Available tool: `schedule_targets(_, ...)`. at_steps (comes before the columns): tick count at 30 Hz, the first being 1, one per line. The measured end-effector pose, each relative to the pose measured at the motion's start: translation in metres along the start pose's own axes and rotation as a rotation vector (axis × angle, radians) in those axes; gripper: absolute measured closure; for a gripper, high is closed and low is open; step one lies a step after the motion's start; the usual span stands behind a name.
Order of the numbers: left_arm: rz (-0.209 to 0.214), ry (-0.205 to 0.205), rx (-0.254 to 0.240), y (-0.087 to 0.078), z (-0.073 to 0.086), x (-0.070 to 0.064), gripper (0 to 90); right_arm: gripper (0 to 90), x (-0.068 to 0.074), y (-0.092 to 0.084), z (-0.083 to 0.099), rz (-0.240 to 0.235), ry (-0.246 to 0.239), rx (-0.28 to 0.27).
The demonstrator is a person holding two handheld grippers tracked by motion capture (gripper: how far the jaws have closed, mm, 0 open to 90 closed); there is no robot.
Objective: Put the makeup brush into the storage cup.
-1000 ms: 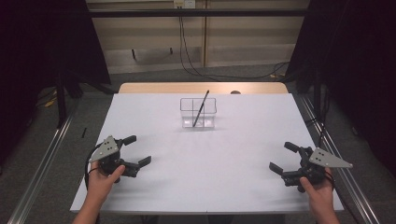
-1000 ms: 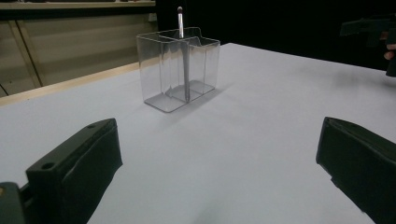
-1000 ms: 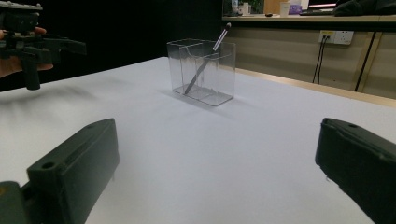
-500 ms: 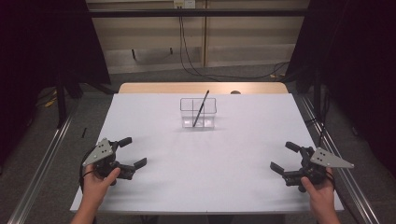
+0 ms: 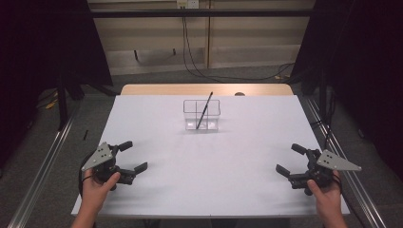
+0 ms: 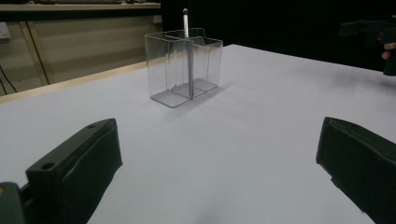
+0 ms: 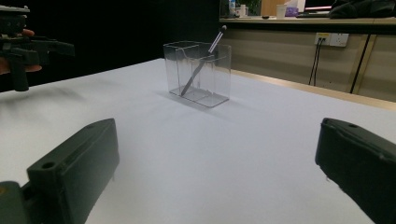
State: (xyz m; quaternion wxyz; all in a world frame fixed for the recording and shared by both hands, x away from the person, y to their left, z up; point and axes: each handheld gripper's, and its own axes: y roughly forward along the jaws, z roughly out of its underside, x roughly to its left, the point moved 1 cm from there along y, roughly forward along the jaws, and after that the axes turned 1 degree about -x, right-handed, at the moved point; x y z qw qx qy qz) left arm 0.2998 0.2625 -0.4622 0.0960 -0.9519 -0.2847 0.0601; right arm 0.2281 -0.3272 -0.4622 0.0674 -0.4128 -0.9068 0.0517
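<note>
Resting near the front left corner of the white table [image 5: 157, 118], well away from the clear holder [image 5: 201, 114], the left gripper [image 5: 129, 156] has its jaws spread wide with nothing between them. In the left gripper view the same jaws frame bare tabletop, with the holder standing far ahead. Midway across, toward the table's far edge, the holder is upright and split into compartments; a dark pen [image 5: 205, 110] leans inside it, its tip at the base and its top poking above the rim. Which compartment it occupies I cannot tell for certain. On the far right of the holder, near the front right corner, the right gripper [image 5: 292, 159] is likewise open and empty. Judging from this, the pen already sits in place and both tools are clear of it, so little or nothing seems left to do.
</note>
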Motion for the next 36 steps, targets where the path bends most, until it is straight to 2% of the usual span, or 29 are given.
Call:
schedule_targets(28,0.010,0.000,-0.003,0.0010,0.0018,-0.0007,0.0,0.0,-0.0053,-0.0012,0.0026,0.006,0.007,0.013)
schedule_targets(36,0.009,0.000,-0.008,0.0014,0.0023,0.0005,0.0,0.0,-0.0035,0.0015,0.0029,-0.003,-0.006,0.023)
